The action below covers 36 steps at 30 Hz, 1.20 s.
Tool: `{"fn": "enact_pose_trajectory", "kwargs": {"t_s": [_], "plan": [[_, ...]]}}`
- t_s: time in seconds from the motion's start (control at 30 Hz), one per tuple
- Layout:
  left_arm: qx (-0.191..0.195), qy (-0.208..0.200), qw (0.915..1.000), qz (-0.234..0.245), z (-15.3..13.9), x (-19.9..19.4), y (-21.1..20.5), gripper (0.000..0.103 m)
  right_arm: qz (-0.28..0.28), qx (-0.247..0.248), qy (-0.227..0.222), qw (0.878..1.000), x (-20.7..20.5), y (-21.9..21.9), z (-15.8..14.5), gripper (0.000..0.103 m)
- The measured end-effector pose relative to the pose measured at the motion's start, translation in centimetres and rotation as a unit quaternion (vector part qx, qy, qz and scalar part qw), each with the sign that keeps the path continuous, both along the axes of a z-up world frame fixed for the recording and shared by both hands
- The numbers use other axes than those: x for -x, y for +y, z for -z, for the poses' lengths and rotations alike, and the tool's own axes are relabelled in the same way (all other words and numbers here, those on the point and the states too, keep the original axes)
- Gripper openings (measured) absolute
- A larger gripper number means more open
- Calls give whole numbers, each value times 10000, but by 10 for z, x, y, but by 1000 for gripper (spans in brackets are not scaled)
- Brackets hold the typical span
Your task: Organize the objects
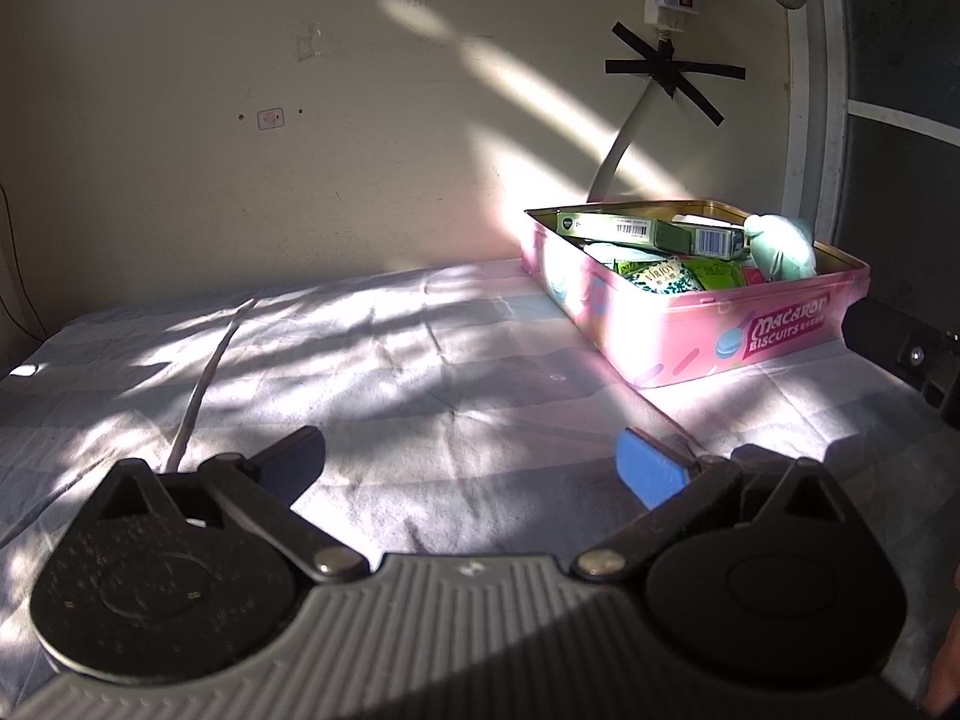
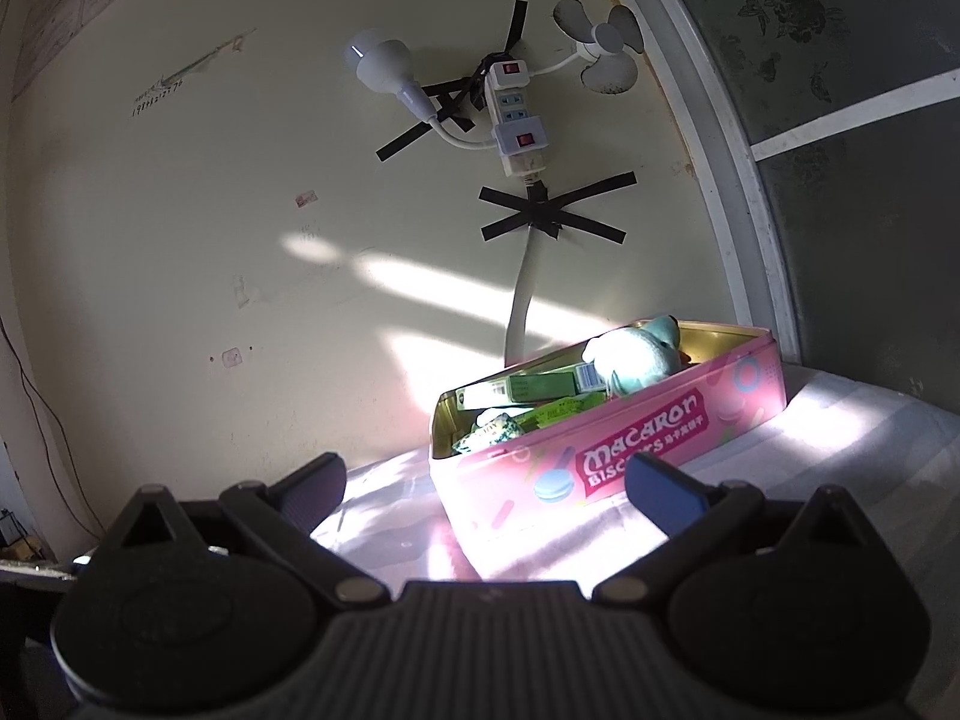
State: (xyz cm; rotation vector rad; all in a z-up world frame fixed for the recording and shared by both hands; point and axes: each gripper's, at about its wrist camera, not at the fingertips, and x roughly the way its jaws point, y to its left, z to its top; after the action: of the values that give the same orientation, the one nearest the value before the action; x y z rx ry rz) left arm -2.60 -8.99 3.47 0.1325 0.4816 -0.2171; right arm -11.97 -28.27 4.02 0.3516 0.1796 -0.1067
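A pink "Macaron Biscuits" tin [image 1: 774, 339] stands open on the cloth-covered table at the right; it also shows in the right wrist view [image 2: 660, 426]. It holds a long green box [image 1: 648, 234], green packets [image 1: 666, 276] and a pale blue-green plush toy [image 1: 780, 246], also seen from the right wrist [image 2: 636, 357]. My left gripper [image 1: 471, 465] is open and empty, low over the cloth, to the left and in front of the tin. My right gripper [image 2: 483, 489] is open and empty, just in front of the tin's near side.
The table is covered with a pale checked cloth [image 1: 360, 360] in patchy sunlight. A cream wall behind carries a power strip [image 2: 516, 114] and cable taped with black tape [image 2: 552, 210], a small fan [image 2: 606, 48] and a lamp. A window frame [image 2: 738, 168] stands at the right.
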Motion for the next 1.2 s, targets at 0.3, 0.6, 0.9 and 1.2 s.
{"fn": "enact_pose_trajectory", "kwargs": {"t_s": [0.3,0.6,0.9,1.2], "plan": [[-152,168,9997,-74,8,-6,0,103,-61,-123,33,9999,-12,-1,3,103],[-32,355,9993,-137,10,-13,4,103,-234,-56,153,9996,-20,9,7,103],[-100,362,9992,128,12,-14,-13,103,60,-123,174,9998,-16,-5,8,103],[-198,412,9989,81,17,-19,-16,103,-26,-89,273,9996,-23,-2,12,103]]}}
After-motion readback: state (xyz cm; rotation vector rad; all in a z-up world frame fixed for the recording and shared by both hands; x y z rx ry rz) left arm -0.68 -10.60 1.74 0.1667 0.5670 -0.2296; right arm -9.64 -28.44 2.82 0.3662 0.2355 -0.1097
